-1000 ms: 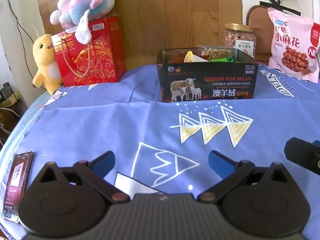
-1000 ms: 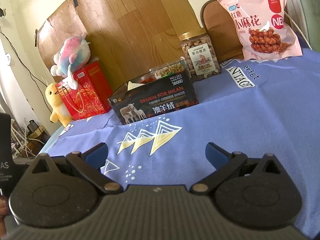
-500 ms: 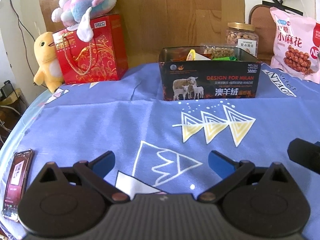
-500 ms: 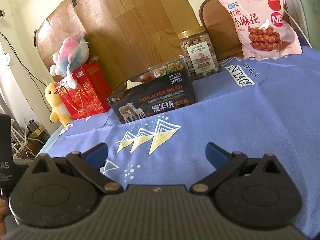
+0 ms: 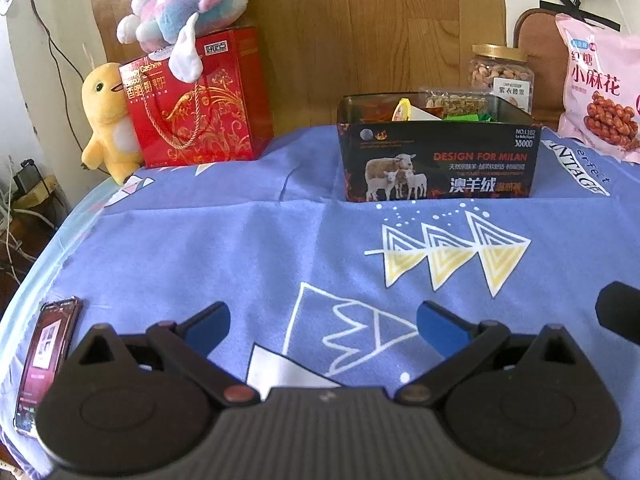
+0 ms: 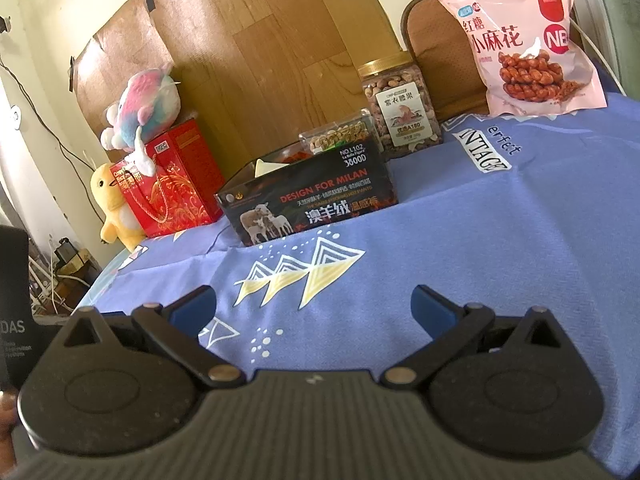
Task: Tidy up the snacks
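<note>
A black box [image 5: 438, 160] printed with sheep stands at the back of the blue cloth and holds several snack packs; it also shows in the right wrist view [image 6: 308, 200]. A jar of nuts [image 5: 502, 74] [image 6: 400, 110] stands behind it, and a pink snack bag [image 5: 604, 88] [image 6: 520, 40] leans at the back right. My left gripper [image 5: 322, 324] is open and empty, low over the cloth well short of the box. My right gripper [image 6: 314, 306] is open and empty too.
A red gift bag [image 5: 196, 100] with a plush toy [image 5: 188, 4] on it and a yellow plush duck [image 5: 106, 116] stand at the back left. A phone [image 5: 44, 364] lies near the table's left edge. The blue tablecloth [image 5: 240, 248] covers the table.
Both grippers have drifted slightly back and the views shifted a little; the box looks marginally lower and farther right in the left view. Nothing was taken or released.
</note>
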The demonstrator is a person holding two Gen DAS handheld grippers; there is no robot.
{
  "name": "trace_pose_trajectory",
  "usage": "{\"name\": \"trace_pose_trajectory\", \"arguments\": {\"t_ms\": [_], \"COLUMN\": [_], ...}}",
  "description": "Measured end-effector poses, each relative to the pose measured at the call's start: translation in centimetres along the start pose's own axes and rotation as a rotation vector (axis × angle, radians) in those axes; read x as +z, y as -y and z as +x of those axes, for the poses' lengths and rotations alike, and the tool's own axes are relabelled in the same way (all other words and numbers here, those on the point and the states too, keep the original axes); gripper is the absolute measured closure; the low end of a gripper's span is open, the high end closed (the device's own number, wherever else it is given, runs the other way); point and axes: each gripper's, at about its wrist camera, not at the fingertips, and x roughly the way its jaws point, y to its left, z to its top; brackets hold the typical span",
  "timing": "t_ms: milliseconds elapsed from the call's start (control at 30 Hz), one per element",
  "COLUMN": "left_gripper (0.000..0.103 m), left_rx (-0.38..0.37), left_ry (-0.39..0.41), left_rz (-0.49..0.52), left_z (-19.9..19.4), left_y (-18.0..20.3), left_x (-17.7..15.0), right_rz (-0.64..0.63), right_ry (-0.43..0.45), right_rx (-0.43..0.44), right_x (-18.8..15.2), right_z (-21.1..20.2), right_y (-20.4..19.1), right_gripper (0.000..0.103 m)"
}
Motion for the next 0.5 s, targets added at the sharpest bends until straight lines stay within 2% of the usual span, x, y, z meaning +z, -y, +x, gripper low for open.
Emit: {"name": "trace_pose_trajectory", "arguments": {"t_ms": [500], "left_gripper": [0.0], "left_rx": [0.002], "left_ry": [-0.016], "left_rz": [0.014], "left_z": [0.36], "left_y": [0.34], "left_x": [-0.22], "right_rz": [0.004], "right_ry": [-0.006], "right_rx": [0.002], "right_x": [-0.02], "right_z": [0.17], "right_y": [0.1], "right_gripper": [0.0]}}
